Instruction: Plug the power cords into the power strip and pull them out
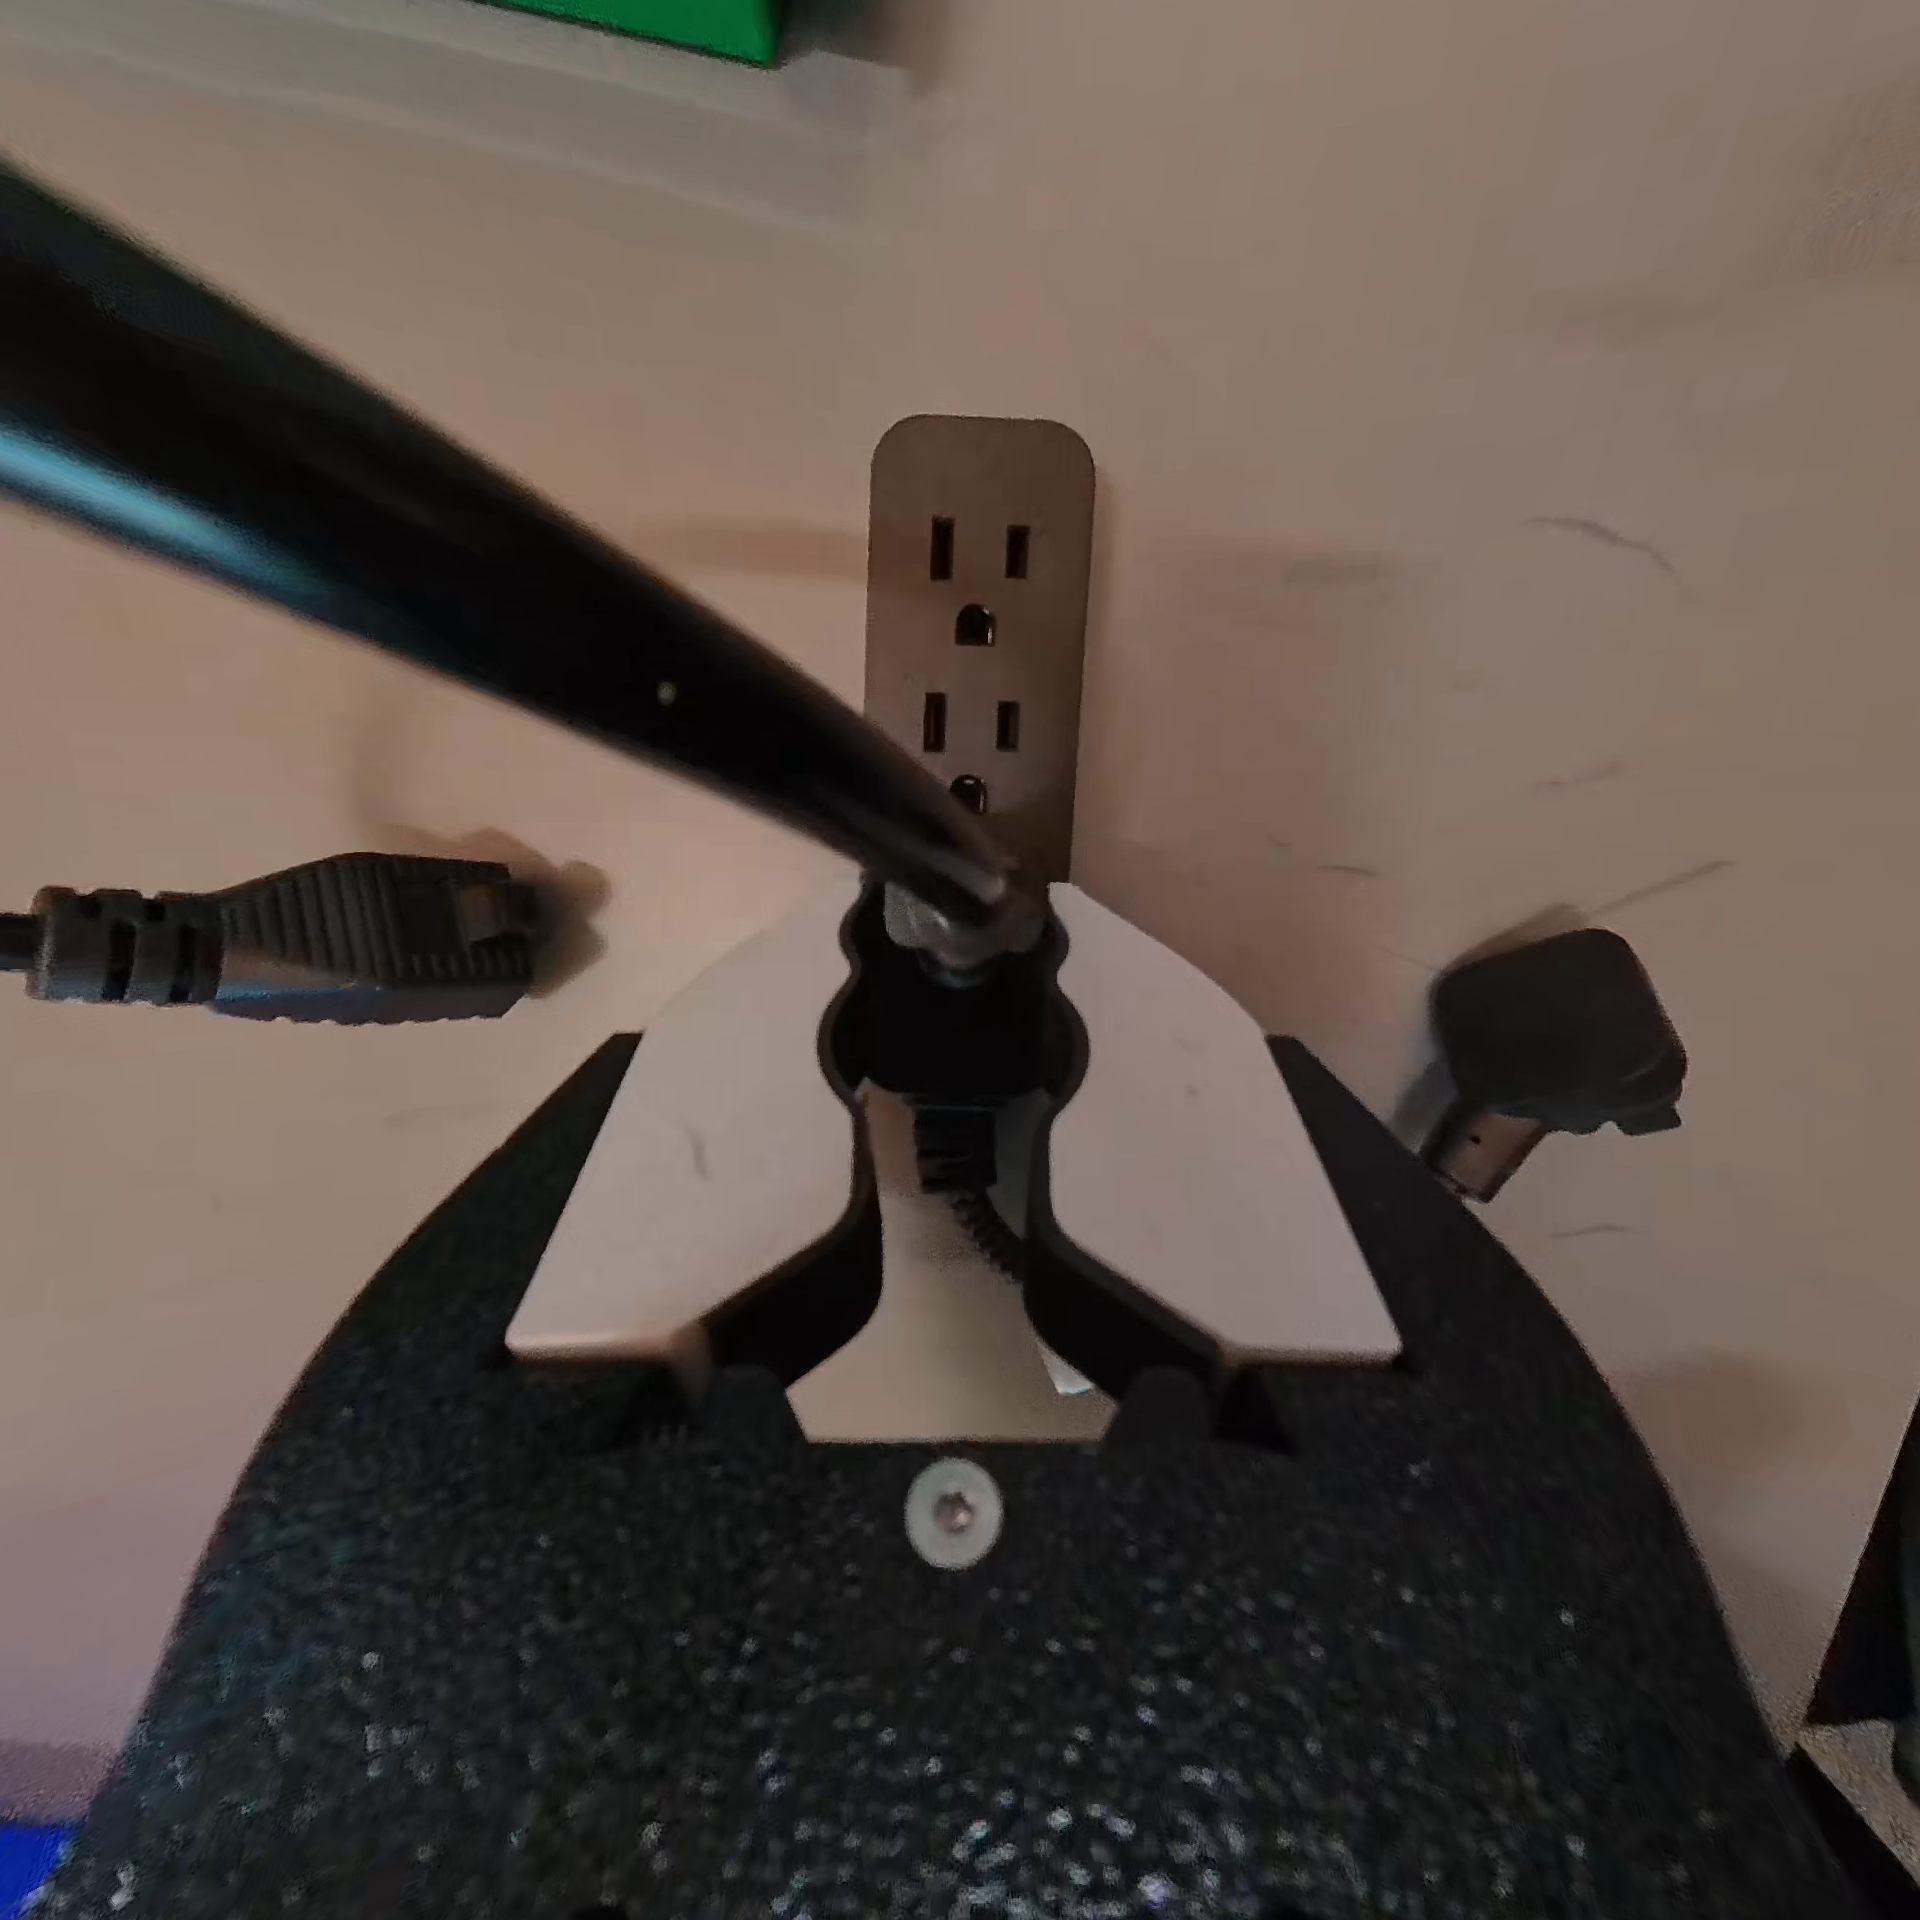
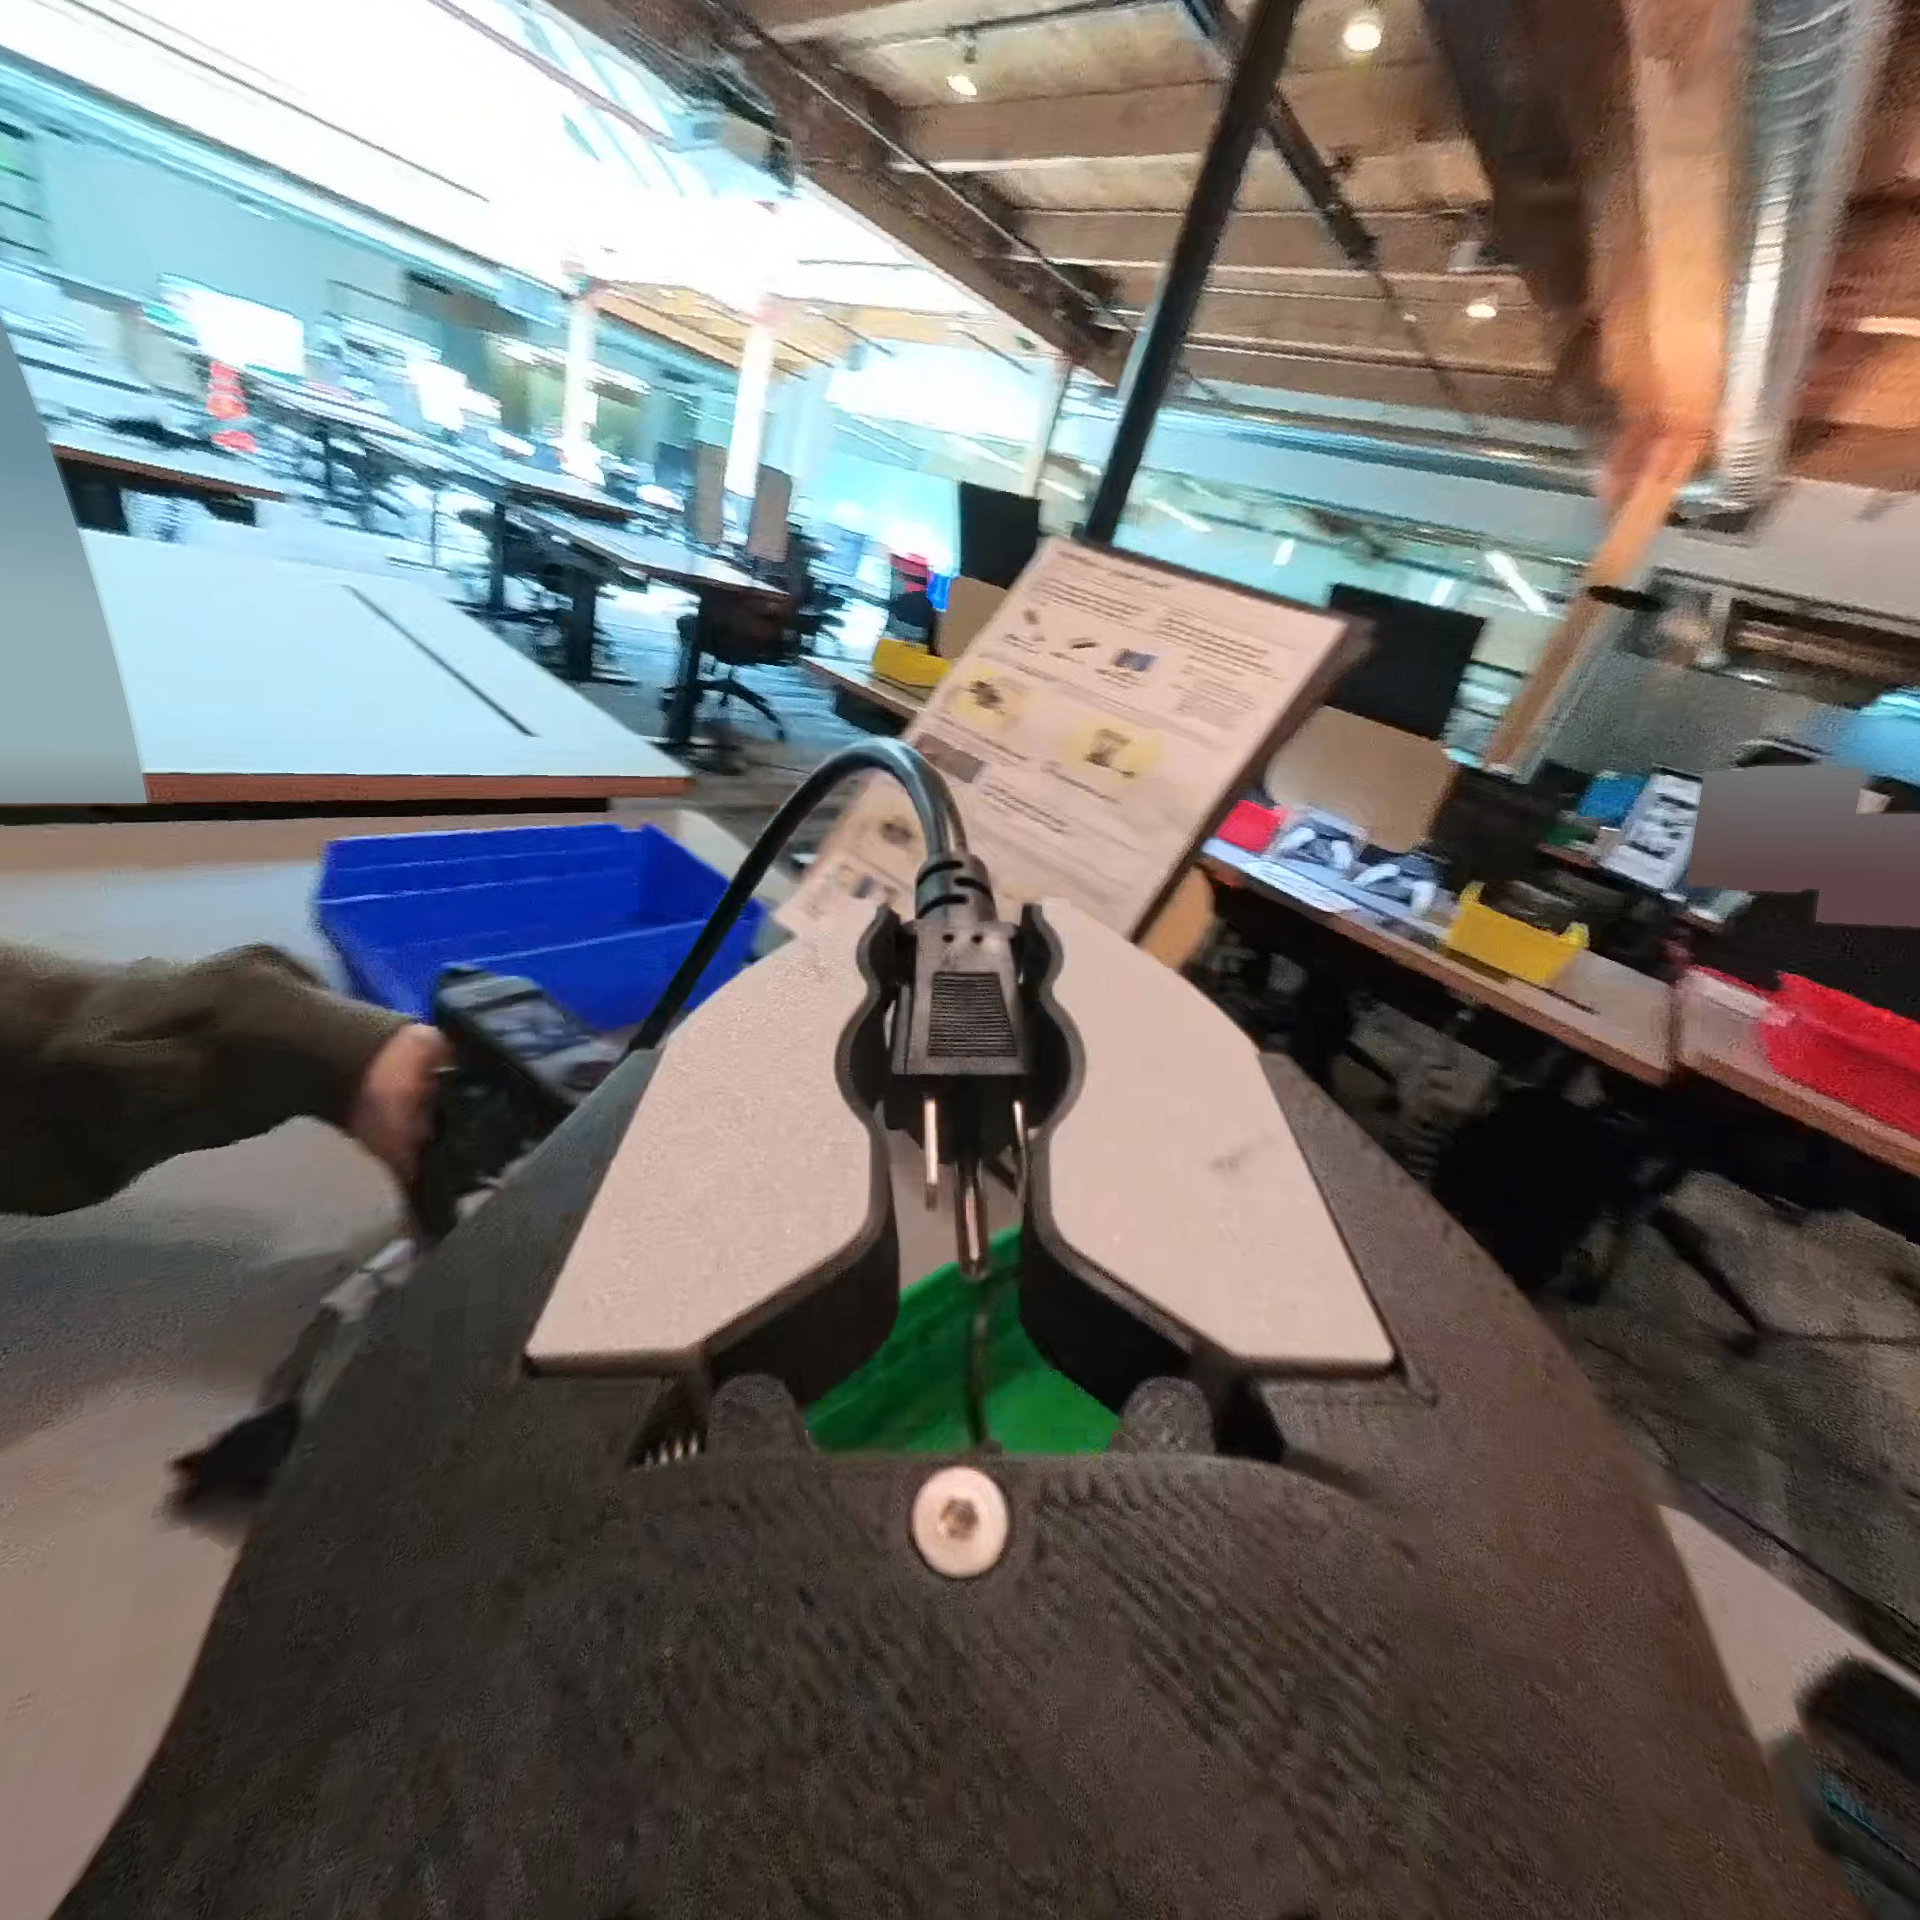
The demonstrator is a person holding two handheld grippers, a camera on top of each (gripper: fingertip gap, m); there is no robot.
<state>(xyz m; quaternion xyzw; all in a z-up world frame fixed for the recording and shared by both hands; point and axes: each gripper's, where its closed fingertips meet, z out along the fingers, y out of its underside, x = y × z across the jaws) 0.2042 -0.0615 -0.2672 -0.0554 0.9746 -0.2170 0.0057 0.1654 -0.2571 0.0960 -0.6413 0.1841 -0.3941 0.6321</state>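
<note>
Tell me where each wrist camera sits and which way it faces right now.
Left wrist view: behind the left gripper, facing down at the power strip on the table; its jaws shut on a cord.
Right wrist view: behind the right gripper, facing out across the room; its jaws hold a plug; a hand shows left.
Shared: no single object surely.

The pale, scuffed worktop (image 1: 1455, 416) carries a grey power strip (image 1: 983, 582) mid-surface — a black ribbed plug (image 1: 343, 930) lies toward its left edge, a black angled plug (image 1: 1548, 1039) toward its right.
</note>
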